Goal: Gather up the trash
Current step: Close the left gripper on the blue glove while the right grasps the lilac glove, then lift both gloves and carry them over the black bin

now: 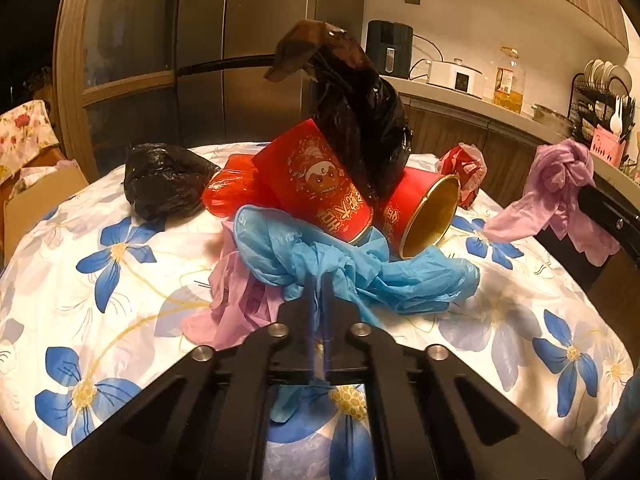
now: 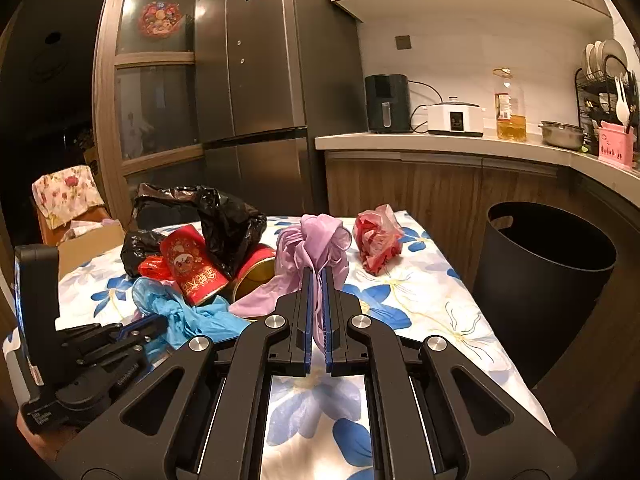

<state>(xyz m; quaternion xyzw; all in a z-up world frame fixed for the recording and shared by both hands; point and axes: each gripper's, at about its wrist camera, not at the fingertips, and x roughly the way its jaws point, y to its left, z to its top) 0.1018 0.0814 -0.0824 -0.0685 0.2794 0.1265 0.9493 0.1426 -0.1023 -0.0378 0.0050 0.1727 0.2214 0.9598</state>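
Observation:
My left gripper (image 1: 319, 280) is shut on a crumpled blue plastic bag (image 1: 352, 264) at the near side of a trash pile; the left gripper also shows in the right wrist view (image 2: 154, 322). My right gripper (image 2: 318, 274) is shut on a purple plastic bag (image 2: 312, 248) and holds it above the table; that bag also shows in the left wrist view (image 1: 560, 188). The pile holds two red paper cups (image 1: 316, 184), (image 1: 424, 216), a dark bag (image 1: 360, 112), a black bag (image 1: 164, 178), a red bag (image 1: 232, 192) and a pink bag (image 1: 240, 300).
The table has a white cloth with blue flowers (image 2: 420, 304). A red-and-clear wrapper bag (image 2: 378, 242) lies at its far right. A black bin (image 2: 548, 280) stands right of the table. A kitchen counter (image 2: 440, 142) with appliances runs behind. A cardboard box (image 2: 88, 248) sits at the left.

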